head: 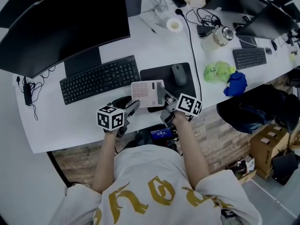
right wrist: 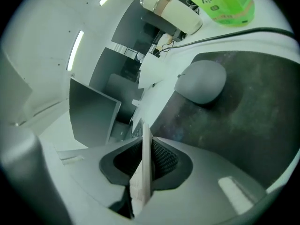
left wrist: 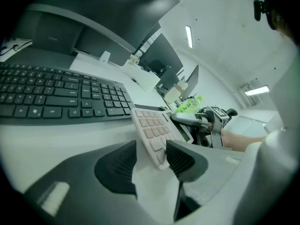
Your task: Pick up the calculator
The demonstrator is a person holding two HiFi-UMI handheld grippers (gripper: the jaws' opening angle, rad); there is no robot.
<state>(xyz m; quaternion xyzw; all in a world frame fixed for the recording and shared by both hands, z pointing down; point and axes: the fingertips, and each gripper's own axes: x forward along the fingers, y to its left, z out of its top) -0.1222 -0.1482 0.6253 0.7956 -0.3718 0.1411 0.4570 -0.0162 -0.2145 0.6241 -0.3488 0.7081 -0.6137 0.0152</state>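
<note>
Right tongs (head: pixel 162 96) clench the calculator (head: pixel 146 93) by its display end, long axis left-right; left tongs (head: pixel 130 105) gape at its corner.

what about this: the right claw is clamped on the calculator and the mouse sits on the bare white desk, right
No. The right claw is clamped on the calculator, but the mouse sits on the dark mouse pad instead, as the right gripper view shows.
</note>
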